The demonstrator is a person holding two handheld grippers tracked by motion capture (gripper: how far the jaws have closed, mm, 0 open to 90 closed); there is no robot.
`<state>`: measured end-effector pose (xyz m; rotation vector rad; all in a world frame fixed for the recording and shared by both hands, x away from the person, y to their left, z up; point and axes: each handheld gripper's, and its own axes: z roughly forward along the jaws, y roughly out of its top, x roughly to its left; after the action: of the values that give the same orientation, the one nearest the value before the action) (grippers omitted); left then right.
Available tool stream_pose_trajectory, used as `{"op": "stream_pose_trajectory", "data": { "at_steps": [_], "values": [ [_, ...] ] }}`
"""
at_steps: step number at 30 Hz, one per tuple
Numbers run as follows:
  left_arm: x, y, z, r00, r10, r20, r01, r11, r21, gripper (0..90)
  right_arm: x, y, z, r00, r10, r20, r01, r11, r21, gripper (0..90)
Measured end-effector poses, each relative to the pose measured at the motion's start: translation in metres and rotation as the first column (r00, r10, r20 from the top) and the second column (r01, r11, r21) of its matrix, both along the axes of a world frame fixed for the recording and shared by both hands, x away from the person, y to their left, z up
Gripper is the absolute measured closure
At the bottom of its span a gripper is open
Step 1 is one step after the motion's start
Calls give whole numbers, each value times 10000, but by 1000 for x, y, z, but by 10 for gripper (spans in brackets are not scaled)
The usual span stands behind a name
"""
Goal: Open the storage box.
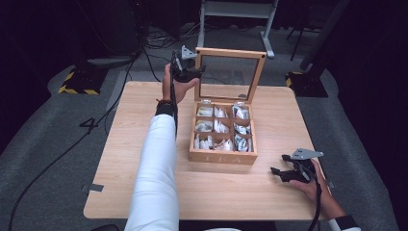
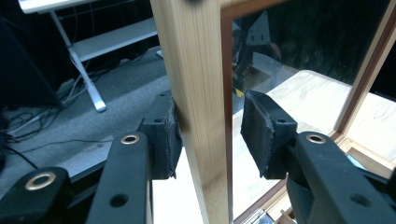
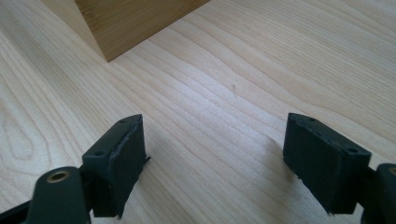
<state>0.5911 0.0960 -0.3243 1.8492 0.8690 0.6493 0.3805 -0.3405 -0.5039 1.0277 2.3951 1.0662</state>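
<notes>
Lid (image 1: 230, 54) of the tea box (image 1: 222, 156) stands upright at mid-table; left gripper (image 2: 211, 135) clamps its frame edge, apparently firmly. Right gripper (image 3: 212, 161) rests wide, empty. Next: swing lid down steadily.

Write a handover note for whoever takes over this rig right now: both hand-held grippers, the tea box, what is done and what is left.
Left hand-held gripper: closed around the left wooden edge of the lid; one pad touches the wood, the other sits at the glass side with a small gap visible.
Right hand-held gripper: open, nothing between the jaws, low over the table beside the box corner.
Tea box: mid-table, lid standing upright, compartments filled with tea bags.
Done: left gripper placed on the lid.
Left: probably swing the lid down shut, or keep it steady while the right gripper picks a tea bag; I cannot tell which.
</notes>
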Motion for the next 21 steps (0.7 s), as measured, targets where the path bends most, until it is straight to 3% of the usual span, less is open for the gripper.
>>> {"op": "stream_pose_trajectory", "data": {
  "at_steps": [1,4,5,7,10,14,17,21],
  "values": [
    [2,1,-3,10000,0,-6,0,9997,-240,574,0,0,0,10000,-3,3,3,10000,1,214],
    [3,0,-6,10000,39,-16,-40,9997,-247,574,-1,0,0,10000,-3,-4,3,10000,-19,215],
    [4,-1,-10,9998,150,-147,-149,9998,99,572,-1,0,0,10000,-13,4,13,10000,-23,215],
    [6,-3,-15,9992,346,-222,-339,9990,304,580,-1,-1,0,10000,1,4,-1,10000,-25,214],
    [8,-4,-21,9983,454,-363,-443,9986,288,580,-1,-1,0,10000,44,23,-44,10000,-30,214],
    [10,-8,-30,9958,671,-625,-627,9955,709,579,-2,-2,0,9999,108,22,-108,9999,-15,215],
    [10,-7,-38,9946,775,-683,-751,9965,379,579,-2,-2,0,9999,107,16,-107,9999,-12,214],
    [10,-6,-40,9952,709,-671,-680,9967,449,582,-2,-2,0,9999,108,16,-108,9999,-12,214]
  ]
}}
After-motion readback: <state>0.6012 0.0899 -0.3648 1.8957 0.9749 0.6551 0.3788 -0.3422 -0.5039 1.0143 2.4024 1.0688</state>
